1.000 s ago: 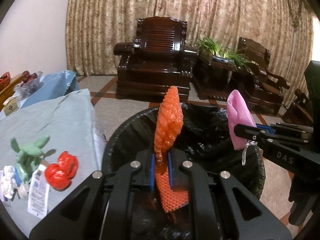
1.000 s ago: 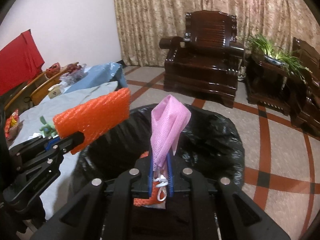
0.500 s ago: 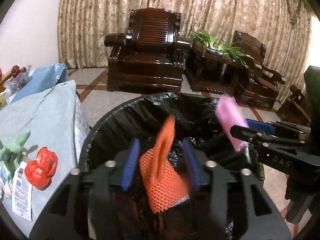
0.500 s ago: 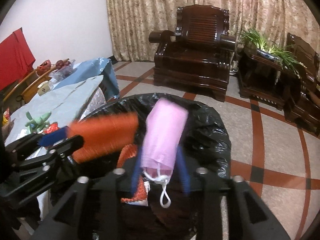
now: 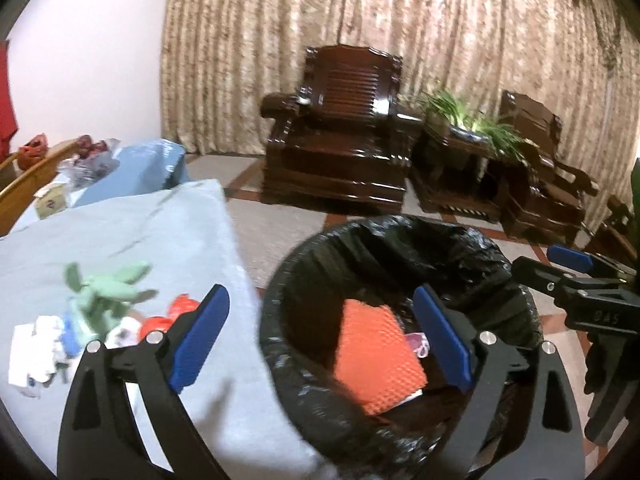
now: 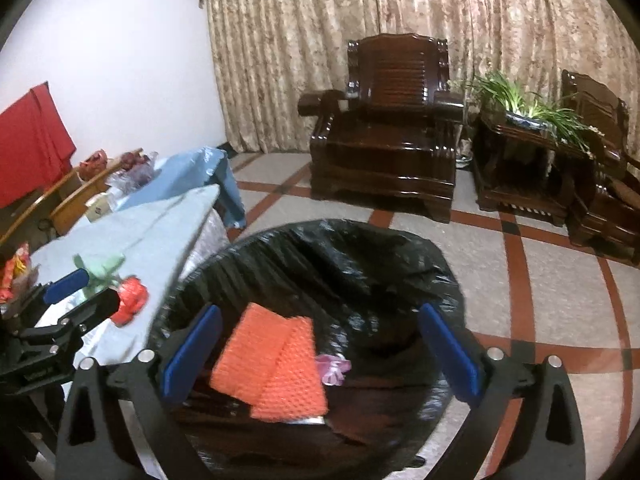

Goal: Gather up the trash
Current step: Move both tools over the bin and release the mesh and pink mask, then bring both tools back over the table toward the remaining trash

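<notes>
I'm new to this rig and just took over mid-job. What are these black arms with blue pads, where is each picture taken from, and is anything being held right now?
They are two hand-held grippers; a person carries one in each hand. Each picture comes from a camera on one gripper, looking forward along its fingers. The left gripper and right gripper have both just opened, with nothing between their pads. Below them, the black-lined round trash bin holds orange foam netting and a pink mesh pouch. On the pale blue tablecloth lie a green plush toy, a red crumpled wrapper and white paper scraps.
</notes>
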Demonstrator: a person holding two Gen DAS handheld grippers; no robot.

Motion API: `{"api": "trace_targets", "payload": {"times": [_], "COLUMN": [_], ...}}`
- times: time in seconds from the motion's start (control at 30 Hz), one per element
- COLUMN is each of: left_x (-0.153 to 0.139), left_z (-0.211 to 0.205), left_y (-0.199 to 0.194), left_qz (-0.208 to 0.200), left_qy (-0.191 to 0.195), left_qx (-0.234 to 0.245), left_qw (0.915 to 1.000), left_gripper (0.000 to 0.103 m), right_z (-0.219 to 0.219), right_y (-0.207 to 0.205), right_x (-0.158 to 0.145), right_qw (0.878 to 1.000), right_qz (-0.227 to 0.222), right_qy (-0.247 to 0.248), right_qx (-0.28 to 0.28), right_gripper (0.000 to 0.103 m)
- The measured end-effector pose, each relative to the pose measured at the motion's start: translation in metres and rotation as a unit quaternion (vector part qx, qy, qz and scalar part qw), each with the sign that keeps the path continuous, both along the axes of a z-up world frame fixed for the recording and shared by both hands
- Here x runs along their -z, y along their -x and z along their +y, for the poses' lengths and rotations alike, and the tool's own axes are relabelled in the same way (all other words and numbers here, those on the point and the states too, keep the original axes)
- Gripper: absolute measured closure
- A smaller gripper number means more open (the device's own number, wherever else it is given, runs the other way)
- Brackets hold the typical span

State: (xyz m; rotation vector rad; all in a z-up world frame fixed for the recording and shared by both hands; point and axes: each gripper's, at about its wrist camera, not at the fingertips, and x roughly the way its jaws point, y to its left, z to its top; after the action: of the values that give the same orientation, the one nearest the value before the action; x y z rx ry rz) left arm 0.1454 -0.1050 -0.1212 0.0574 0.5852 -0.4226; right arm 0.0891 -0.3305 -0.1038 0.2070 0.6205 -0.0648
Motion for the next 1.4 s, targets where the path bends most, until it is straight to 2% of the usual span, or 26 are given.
{"api": "trace_targets", "payload": {"times": [0.3, 0.7, 1.13, 1.4], "left_x": [-0.021, -0.022, -0.007, 0.012], "left_z": [0.062, 0.149, 0.237, 0.283], "left_y": [0.018, 0.041, 0.042, 0.025], "left_qz": [-0.015, -0.025, -0.014, 0.0], "left_qy": [0.008, -0.007, -0.024, -0.037], "left_qx": [-0.062, -0.139, -0.217, -0.256], "left_qw": [0.9979, 0.99, 0.9758, 0.9659], "left_gripper": [0.01, 0.01, 0.01, 0.01], "right_z": [0.058, 0.148, 0.238, 0.277], "right_y": [-0.008, -0.022, -0.047, -0.064], "right_x": [-0.018, -0.018, -0.003, 0.012], "right_qw": [0.998, 0.992, 0.981, 0.976], "right_qz": [-0.018, -0.028, -0.018, -0.011], "right_qy": [-0.001, 0.005, 0.007, 0.016], "right_qx": [-0.053, -0.126, -0.192, -0.217], "right_gripper": [0.006, 0.006, 0.006, 0.006]}}
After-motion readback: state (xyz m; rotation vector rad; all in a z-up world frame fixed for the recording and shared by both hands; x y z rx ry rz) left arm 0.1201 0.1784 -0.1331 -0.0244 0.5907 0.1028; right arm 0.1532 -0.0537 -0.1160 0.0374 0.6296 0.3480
